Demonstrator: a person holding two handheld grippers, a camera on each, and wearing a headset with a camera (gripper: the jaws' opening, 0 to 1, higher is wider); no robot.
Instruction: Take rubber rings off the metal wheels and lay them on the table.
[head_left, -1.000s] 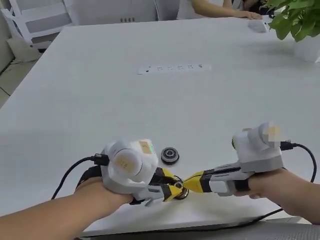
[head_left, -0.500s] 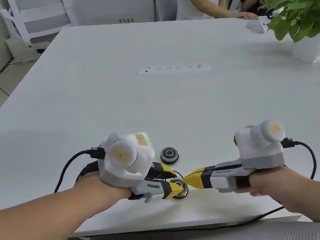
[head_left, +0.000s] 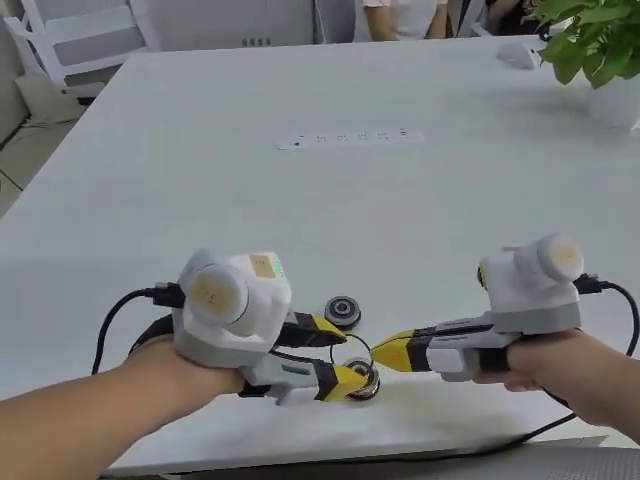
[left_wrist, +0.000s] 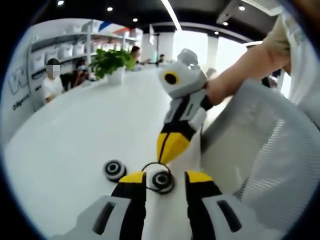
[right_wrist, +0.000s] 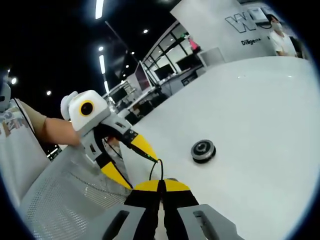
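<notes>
1. Left tongs (head_left: 341, 353): the two yellow-tipped jaws stand apart, about half open. They reach along the white counter (head_left: 300, 220) near its front edge.
2. Small round metal wheel with a dark hub (head_left: 362, 381): it lies flat on the counter between the left jaws, close to the lower jaw as the head view shows it. In the left gripper view there is a gap between the wheel and one jaw. Whether the other jaw touches the wheel cannot be told.
3. Right tongs (head_left: 382, 352): the jaws are closed together, tip against tip. They pinch the thin black rubber ring (left_wrist: 151, 165).
4. Thin black rubber ring: it is drawn into a loop that rises from the wheel to the closed tips of the right tongs. Part of it is clear of the rim. Whether the far part is seated on the wheel cannot be told.
5. The tips of the two tongs are just beside each other and point at one another above the wheel.
6. Second small round metal wheel, dark-rimmed (head_left: 342, 311): it lies flat on the counter just beyond the left tongs, apart from both tongs.
7. Long white socket strip (head_left: 350, 136): set in the counter's middle, well apart from the work.
8. Green leafy plant in a white pot (head_left: 590, 40): at the counter's far right corner.
</notes>
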